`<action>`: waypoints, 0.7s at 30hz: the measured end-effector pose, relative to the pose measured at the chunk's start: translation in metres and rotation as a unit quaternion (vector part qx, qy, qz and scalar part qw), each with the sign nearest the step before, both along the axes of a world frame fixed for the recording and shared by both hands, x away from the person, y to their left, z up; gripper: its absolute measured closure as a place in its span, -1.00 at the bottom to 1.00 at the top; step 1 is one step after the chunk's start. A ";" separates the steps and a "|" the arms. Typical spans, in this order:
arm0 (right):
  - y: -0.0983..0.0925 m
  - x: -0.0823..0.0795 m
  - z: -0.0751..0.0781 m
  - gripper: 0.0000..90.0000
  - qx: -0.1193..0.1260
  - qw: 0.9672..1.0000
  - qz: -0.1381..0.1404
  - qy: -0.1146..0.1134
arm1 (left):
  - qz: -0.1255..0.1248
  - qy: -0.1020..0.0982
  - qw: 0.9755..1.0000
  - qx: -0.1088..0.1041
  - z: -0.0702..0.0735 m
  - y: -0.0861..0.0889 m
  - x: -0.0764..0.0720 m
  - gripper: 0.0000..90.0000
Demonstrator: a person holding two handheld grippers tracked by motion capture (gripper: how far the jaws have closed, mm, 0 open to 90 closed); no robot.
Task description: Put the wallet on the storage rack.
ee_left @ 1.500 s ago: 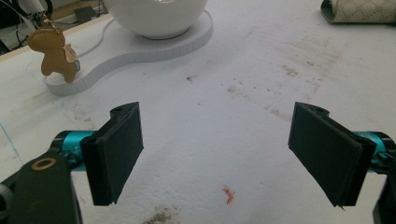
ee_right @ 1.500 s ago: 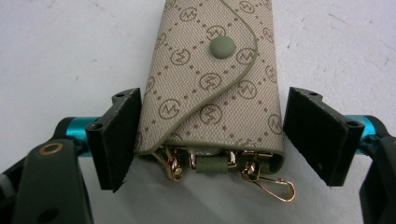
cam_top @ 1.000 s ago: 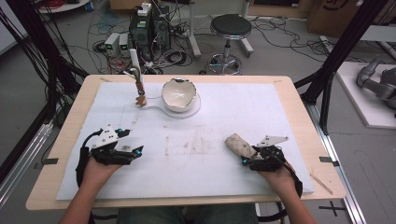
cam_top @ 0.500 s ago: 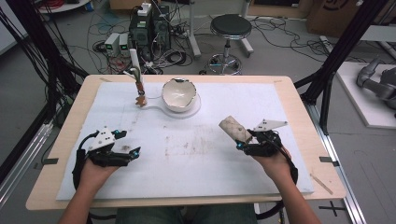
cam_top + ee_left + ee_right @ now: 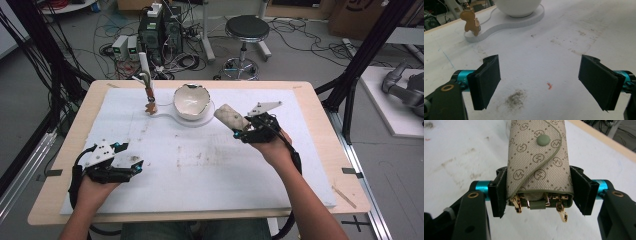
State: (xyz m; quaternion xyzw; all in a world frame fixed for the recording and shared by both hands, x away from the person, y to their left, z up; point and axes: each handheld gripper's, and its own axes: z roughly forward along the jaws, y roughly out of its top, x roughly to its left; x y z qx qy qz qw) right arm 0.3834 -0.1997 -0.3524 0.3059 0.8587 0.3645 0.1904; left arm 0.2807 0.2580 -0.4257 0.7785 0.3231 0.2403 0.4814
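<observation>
Showing beige monogram key pouch (image 5: 537, 160), green snap, gold clips.

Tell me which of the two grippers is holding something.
The right gripper: its jaws clamp a beige monogrammed key pouch. The left gripper stands open over the bare table cover.

The person's left hand (image 5: 95, 187) comes in from the bottom edge and grips the black, teal-accented left gripper (image 5: 134, 166) low at the near left, its two flat black jaws spread wide with nothing between them. The right forearm stretches farther forward, the right hand (image 5: 274, 147) holding the matching right gripper (image 5: 239, 131) raised and angled up-left, its jaws pressed against something clamped between them.
</observation>
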 end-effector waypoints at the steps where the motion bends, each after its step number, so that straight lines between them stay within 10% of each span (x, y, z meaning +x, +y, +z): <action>1: 0.005 0.004 0.003 -0.16 -0.001 1.000 0.001 0.003 | 0.000 0.000 1.000 0.000 0.000 0.000 0.000 -0.60; 21: 0.107 0.068 0.019 -0.16 -0.079 0.996 0.032 -0.003 | -0.009 -0.007 1.000 -0.002 0.001 0.001 0.000 -0.60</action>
